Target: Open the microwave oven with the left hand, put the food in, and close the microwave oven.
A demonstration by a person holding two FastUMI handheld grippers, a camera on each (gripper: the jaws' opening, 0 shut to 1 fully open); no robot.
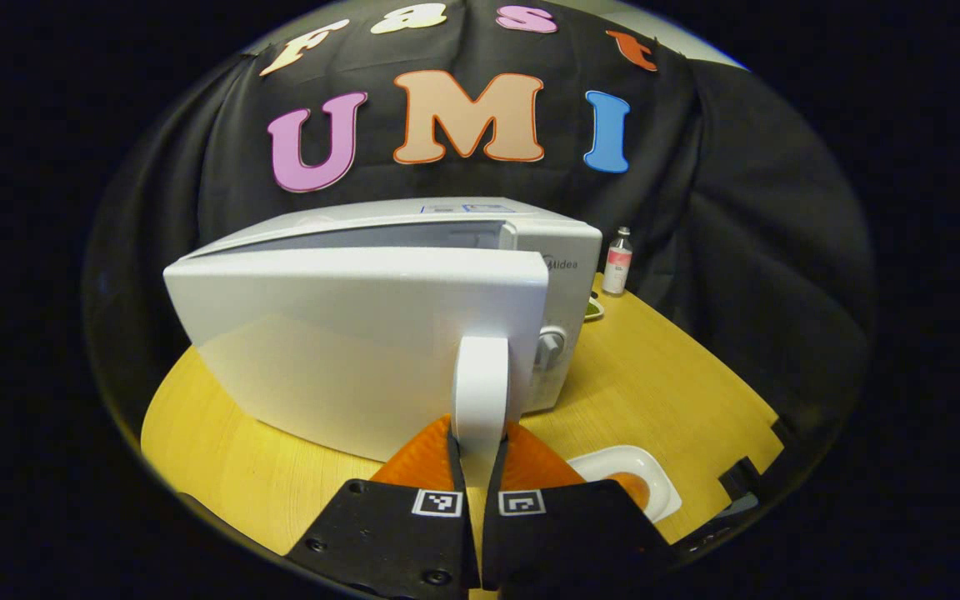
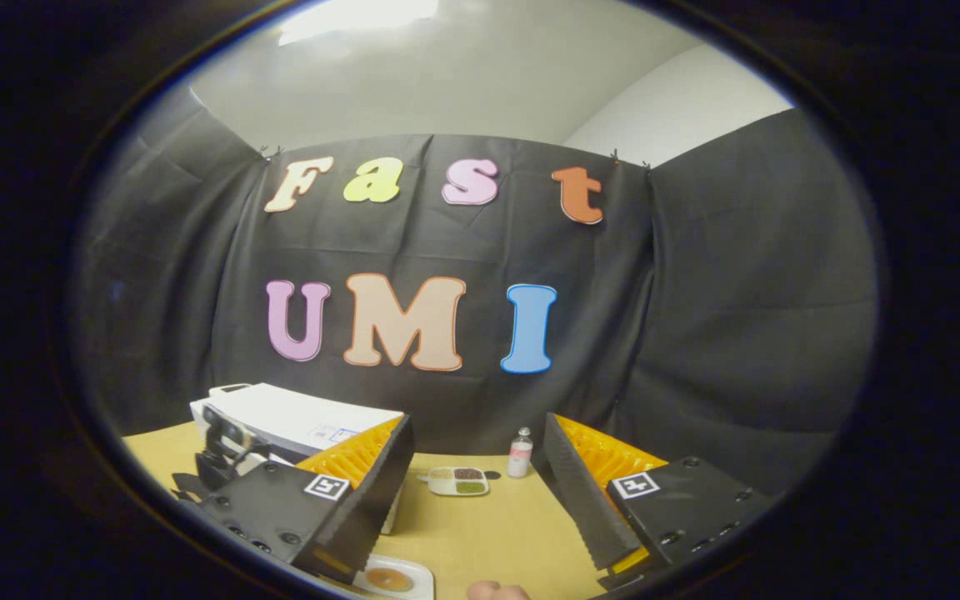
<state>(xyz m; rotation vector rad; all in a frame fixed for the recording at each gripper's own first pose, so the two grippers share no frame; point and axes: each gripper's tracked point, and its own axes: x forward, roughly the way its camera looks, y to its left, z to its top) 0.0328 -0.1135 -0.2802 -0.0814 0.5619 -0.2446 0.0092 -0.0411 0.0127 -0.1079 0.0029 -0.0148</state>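
white microwave oven sits on the yellow wooden table, door swung partly open toward the camera, a dark gap along its top edge. left gripper is clamped on the door's white vertical handle, both fingers pressing its sides. food dish, white with orange contents, lies on the table just right of that gripper. right gripper hangs above the table, fingers spread wide, holding nothing. small bottle and a divided tray stand farther back.

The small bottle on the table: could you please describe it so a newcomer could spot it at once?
Find the white microwave on the yellow table. Beyond its knob side, near the black cloth, stands the bottle: small, upright, pale-capped, pink-labelled, unlike the flat tray nearby.
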